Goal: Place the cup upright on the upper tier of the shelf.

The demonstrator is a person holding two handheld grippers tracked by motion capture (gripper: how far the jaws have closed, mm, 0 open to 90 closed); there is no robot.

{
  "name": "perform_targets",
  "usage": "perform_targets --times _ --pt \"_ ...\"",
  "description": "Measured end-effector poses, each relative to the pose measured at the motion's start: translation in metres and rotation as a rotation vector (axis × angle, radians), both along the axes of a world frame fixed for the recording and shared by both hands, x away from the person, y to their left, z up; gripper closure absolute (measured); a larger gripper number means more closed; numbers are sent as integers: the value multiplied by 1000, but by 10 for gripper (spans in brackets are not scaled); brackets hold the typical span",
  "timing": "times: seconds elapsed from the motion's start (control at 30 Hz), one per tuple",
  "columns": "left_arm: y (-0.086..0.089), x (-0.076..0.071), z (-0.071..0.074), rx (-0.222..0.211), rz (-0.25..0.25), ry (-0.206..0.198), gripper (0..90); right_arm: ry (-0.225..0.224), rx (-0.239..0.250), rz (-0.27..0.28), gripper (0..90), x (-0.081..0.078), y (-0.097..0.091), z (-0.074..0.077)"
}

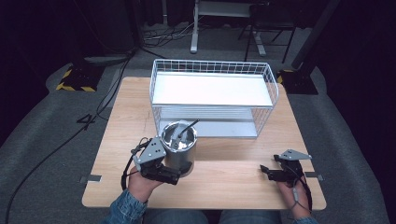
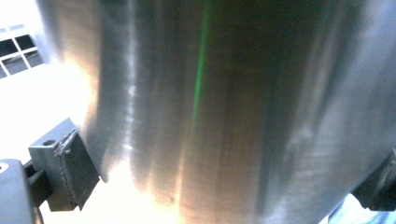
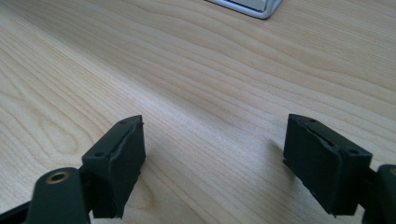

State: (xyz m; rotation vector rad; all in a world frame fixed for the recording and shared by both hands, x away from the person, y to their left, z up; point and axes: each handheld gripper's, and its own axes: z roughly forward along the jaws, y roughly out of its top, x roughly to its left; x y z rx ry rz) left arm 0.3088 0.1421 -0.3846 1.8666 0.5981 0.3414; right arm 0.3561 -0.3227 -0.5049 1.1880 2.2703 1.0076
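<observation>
One steel pot (image 1: 179,149), lidded, black handle on top, upright on the wooden counter (image 1: 233,177) just in front of the wire rack (image 1: 212,95). Left claw (image 1: 180,170): jaws set on either side of the pot's wall, clamped on it; in the left gripper view the brushed steel (image 2: 224,116) sits between both pads. Right claw (image 3: 212,163): jaws spread wide, nothing between them, low over bare counter, well apart from the pot.
</observation>
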Motion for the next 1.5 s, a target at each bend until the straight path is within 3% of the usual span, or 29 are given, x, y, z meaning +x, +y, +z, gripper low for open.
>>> perform_targets --times 0.1,0.27,0.43,0.6,0.83,1.0,1.13,1.23,1.5 --pt "-1 3 8 3 -8 -7 37 0 0 0 212 0 0 0" --pt "-1 14 33 48 -22 -46 37 1 3 8 217 0 0 0" --pt "0 24 52 30 -29 -62 37 1 4 8 217 0 0 0" --pt "1 38 74 -17 -33 -33 37 1 4 8 217 0 0 0" --pt "-4 54 99 -22 -15 -50 37 1 4 8 217 0 0 0" --pt "-20 67 107 -9 -14 -18 37 -4 1 8 227 0 0 0" --pt "-35 75 111 -14 1 -41 37 -4 2 9 229 -1 0 0" --pt "-44 82 115 -30 2 -36 37 -6 2 12 234 -1 0 0" --pt "-61 102 126 -21 34 -58 37 -7 2 16 240 -1 1 0"
